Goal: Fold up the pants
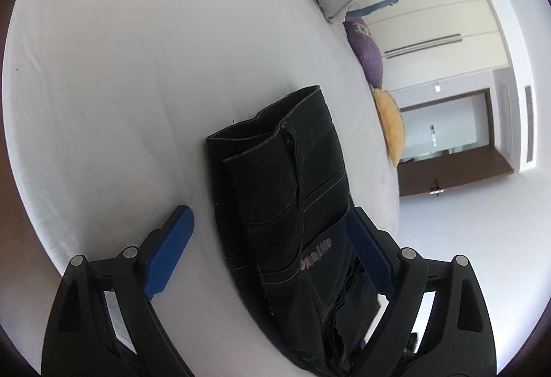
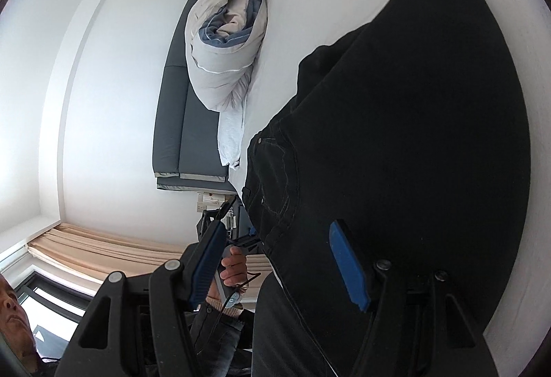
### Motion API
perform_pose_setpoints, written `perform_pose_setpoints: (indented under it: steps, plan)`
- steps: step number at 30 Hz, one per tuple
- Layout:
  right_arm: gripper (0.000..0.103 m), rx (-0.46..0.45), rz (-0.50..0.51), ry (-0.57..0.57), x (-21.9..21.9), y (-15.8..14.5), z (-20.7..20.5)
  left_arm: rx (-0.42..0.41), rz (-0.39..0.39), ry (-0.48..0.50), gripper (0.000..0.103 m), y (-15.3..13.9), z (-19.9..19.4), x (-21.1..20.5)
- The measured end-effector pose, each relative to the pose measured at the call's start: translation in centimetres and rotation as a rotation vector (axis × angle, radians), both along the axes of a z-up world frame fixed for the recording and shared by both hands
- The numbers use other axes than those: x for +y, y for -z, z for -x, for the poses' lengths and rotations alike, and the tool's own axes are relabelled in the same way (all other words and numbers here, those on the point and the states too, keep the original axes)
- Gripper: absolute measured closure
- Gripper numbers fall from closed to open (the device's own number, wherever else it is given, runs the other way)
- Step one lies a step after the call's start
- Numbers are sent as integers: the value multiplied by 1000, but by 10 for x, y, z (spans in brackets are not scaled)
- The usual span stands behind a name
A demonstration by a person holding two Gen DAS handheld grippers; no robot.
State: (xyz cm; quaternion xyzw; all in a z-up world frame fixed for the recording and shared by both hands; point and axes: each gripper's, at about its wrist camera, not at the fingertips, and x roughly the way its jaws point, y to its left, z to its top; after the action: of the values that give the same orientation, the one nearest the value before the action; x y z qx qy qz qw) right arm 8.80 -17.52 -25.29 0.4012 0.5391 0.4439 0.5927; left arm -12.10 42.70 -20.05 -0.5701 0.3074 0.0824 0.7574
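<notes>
Black jeans (image 1: 292, 191) lie folded on the white bed (image 1: 137, 67); in the left wrist view the stacked layers and a back pocket with a label face me. My left gripper (image 1: 272, 222) is open, its blue fingers (image 1: 172, 249) on either side of the near end of the fold. In the right wrist view the jeans (image 2: 413, 135) fill the frame, waistband and button side at the left. My right gripper (image 2: 279, 239) is open, its right finger over the cloth and its left finger off the bed's edge.
A rolled white and blue duvet (image 2: 227, 42), a purple cushion (image 1: 366, 49) and a yellow cushion (image 1: 391, 125) sit at the head of the bed. A dark headboard (image 2: 179, 122), wardrobe doors (image 1: 430, 15) and the person's hand (image 2: 234, 266) also show.
</notes>
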Motion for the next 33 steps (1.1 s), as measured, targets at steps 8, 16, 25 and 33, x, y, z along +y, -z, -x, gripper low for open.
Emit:
perform_pose_setpoints:
  steps: [8, 16, 25, 33]
  plan:
    - [36, 9, -16, 9, 2, 3, -5, -14, 94, 23, 15, 12, -24, 5]
    - [36, 19, -35, 19, -2, 3, -9, 8, 177, 22, 53, 19, -34, 13]
    - [38, 34, 6, -14, 12, 8, -24, 36, 143, 4, 83, 17, -33, 13]
    - [58, 50, 100, -16, 20, 20, -27, 28, 23, -4, 91, -15, -38, 2]
